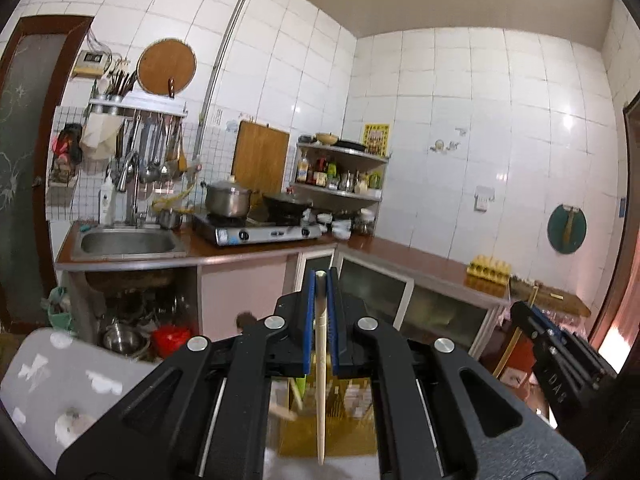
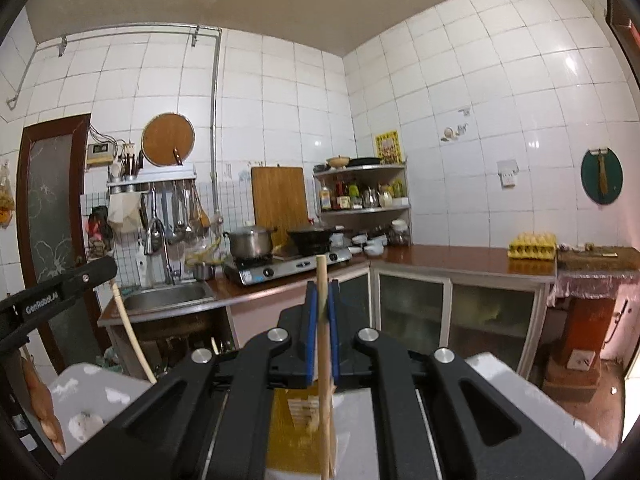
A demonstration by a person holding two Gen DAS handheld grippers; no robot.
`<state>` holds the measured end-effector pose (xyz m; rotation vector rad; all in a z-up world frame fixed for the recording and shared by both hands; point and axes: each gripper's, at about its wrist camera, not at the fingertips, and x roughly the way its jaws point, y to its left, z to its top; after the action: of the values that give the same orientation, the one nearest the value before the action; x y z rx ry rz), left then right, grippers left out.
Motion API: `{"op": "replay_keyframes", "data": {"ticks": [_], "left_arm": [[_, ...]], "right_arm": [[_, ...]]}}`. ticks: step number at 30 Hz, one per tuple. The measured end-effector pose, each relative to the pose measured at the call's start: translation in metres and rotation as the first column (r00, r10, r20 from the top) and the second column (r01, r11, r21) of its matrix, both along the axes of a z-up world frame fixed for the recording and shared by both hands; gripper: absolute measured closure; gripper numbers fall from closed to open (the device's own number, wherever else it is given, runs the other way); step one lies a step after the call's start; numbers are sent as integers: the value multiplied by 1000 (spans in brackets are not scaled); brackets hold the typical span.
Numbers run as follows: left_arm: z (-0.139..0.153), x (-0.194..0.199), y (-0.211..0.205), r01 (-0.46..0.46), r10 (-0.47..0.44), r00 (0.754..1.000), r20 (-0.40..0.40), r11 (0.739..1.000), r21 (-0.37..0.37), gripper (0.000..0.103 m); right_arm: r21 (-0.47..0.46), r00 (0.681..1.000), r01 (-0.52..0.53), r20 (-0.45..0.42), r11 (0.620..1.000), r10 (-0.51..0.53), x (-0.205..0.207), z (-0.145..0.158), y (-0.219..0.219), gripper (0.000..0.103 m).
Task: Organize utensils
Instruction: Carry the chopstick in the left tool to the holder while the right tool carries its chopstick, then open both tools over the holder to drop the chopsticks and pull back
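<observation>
My left gripper (image 1: pixel 321 280) is shut on a pale cream chopstick (image 1: pixel 320 380), which stands nearly upright between the blue pads and hangs down over a yellow-brown wooden holder (image 1: pixel 344 432) below. My right gripper (image 2: pixel 321 288) is shut on a wooden chopstick (image 2: pixel 324 380), also upright, with its top end above the pads and its lower end over the wooden holder (image 2: pixel 288 432). The left gripper also shows at the left of the right wrist view (image 2: pixel 60 292) with its cream chopstick (image 2: pixel 132 332). The right gripper shows at the right of the left wrist view (image 1: pixel 560 344).
A grey patterned table (image 2: pixel 96 396) lies under both grippers. Beyond it are a sink (image 1: pixel 128 242), a gas stove (image 1: pixel 260 232) with a pot and wok, a corner spice shelf (image 1: pixel 340 168), a brown counter (image 2: pixel 460 260) with a yellow egg tray (image 2: pixel 532 250), and hanging ladles (image 1: pixel 156 148).
</observation>
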<state>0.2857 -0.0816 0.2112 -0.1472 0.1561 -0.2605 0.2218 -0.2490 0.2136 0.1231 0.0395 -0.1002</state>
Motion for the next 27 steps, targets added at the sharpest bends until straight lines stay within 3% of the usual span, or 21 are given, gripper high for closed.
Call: {"op": "replay_keyframes", "data": {"ticks": [7, 12, 27], "left_arm": [[27, 37, -25, -26, 24, 996, 82, 999, 25, 98], [17, 67, -41, -10, 6, 997, 77, 999, 47, 98], [-90, 115, -53, 8, 3, 998, -67, 989, 149, 98]], "right_arm": [[26, 999, 5, 37, 1000, -6, 43, 18, -7, 97], [60, 999, -12, 46, 998, 10, 70, 14, -12, 97], [34, 993, -49, -106, 998, 52, 111, -74, -18, 97]]}}
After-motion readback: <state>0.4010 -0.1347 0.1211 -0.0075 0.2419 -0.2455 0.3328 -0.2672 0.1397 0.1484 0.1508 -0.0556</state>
